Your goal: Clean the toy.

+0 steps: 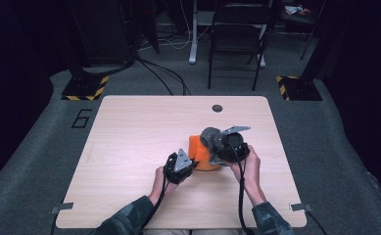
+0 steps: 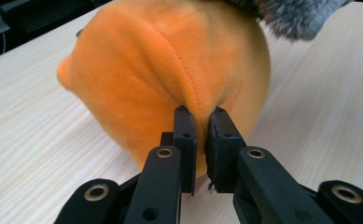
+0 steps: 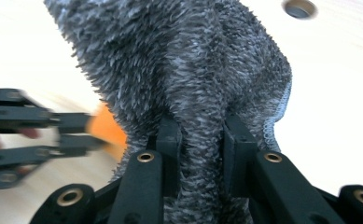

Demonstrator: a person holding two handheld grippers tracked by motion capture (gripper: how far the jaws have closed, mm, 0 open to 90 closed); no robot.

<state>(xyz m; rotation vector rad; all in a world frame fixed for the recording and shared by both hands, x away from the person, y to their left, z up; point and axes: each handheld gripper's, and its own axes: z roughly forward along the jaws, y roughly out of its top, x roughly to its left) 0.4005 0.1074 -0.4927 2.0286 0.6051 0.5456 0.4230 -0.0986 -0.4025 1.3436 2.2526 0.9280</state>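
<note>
Orange plush (image 1: 203, 155) pinched in left tongs (image 2: 201, 122); grey fuzzy cloth (image 3: 188, 70) atop, clamped in right tongs (image 3: 201, 135).

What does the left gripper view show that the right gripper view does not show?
Left gripper view alone: the left gripper pinching a fold of the orange plush. Right gripper view alone: the right gripper clamped on the grey fuzzy cloth, and the table's round hole. Both share the wooden table, some orange plush and some grey cloth.
</note>
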